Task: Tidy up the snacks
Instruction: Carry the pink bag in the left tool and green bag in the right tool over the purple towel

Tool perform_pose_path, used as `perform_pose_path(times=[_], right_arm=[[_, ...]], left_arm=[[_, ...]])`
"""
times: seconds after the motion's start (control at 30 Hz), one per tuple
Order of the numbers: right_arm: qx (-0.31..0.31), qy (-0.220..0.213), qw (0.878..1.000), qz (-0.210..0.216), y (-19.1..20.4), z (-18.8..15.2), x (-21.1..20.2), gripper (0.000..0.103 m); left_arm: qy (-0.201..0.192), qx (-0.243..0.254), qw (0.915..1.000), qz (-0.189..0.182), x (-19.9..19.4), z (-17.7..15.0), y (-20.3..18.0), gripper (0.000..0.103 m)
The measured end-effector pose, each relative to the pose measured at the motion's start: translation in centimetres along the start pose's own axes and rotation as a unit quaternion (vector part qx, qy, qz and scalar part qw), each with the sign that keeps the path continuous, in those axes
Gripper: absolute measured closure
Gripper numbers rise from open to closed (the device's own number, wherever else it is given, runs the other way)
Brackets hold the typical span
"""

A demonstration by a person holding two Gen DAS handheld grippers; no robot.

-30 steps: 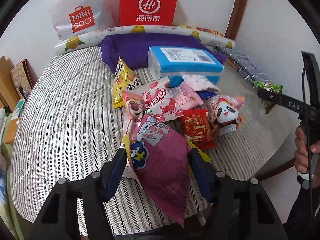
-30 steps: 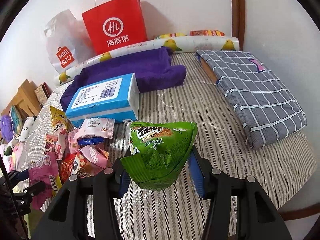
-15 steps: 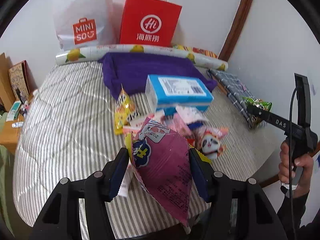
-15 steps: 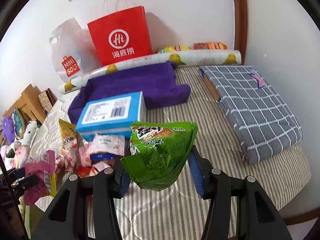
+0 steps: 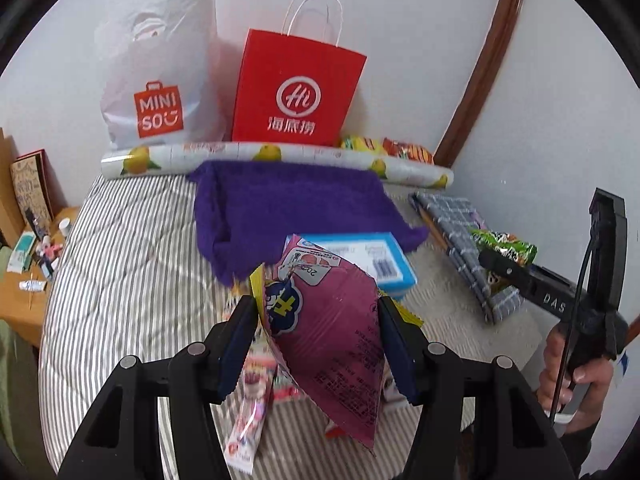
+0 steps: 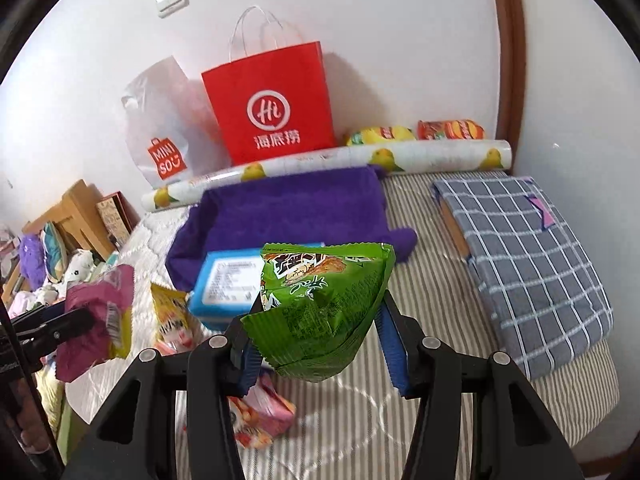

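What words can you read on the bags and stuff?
"MINISO" on the white bag.
"Hi" with Chinese characters on the red bag.
"DAS" on the right gripper.
Print on the blue box, pink packet and green packet: too small or blurred.

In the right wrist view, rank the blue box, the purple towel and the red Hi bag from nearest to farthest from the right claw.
1. Blue box: nearest, just beyond the right claw and left of centre, partly behind the green snack bag the claw holds.
2. Purple towel: behind the box, mid-bed.
3. Red Hi bag: farthest, upright against the back wall.
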State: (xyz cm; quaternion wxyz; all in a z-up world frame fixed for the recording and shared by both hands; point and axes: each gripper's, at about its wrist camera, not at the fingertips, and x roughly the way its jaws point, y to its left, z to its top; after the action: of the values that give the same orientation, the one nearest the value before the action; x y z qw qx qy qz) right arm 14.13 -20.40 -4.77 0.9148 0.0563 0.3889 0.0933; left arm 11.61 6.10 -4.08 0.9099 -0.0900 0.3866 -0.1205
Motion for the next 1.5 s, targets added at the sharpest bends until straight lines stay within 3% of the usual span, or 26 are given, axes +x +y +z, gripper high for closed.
perform_pose_path(times=[0.4, 0.87, 1.5], right_arm=[[-0.037, -0.032, 0.999, 0.019, 1.4, 6.8, 1.6, 0.053], [-0.053, -0.025, 0.998, 0.024, 1.2, 12.9, 7.3, 0.053], [-0.057, -0.02, 0.997, 0.046, 2.1, 17.6, 14.0, 0.053]], left_arm=[[-0.027, -0.006, 0.9996, 0.009, 1.9, 6.7, 0.1, 0.045], [-0.031, -0.022, 0.999, 0.025, 5.9, 13.5, 1.9, 0.045], [-0.019, -0.03, 0.9986, 0.039, 11.4, 17.4, 5.0, 0.045]])
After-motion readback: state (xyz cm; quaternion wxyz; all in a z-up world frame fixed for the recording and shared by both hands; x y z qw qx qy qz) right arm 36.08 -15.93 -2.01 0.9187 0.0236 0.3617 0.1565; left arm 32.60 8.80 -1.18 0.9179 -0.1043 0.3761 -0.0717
